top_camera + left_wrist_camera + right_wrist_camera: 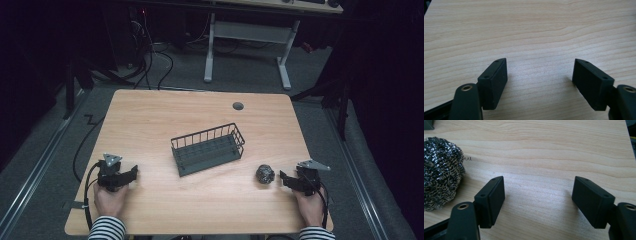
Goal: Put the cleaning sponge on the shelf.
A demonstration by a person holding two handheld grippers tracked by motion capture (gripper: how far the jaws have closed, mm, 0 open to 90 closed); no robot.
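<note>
Two black two-jaw grippers, left gripper (131,173) and right gripper (283,177), rest with jaws spread, empty, on one pale wooden table (150,115). One crinkly round steel-wool scourer (265,173) lies just beside the right gripper, one dark rectangular wire basket (208,148) at centre.

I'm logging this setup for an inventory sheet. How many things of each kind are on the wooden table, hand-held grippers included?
Wire basket: 1
Steel wool scourer: 1
Hand-held grippers: 2, the left gripper and the right gripper, both open with nothing between the jaws
Total: 4
</note>
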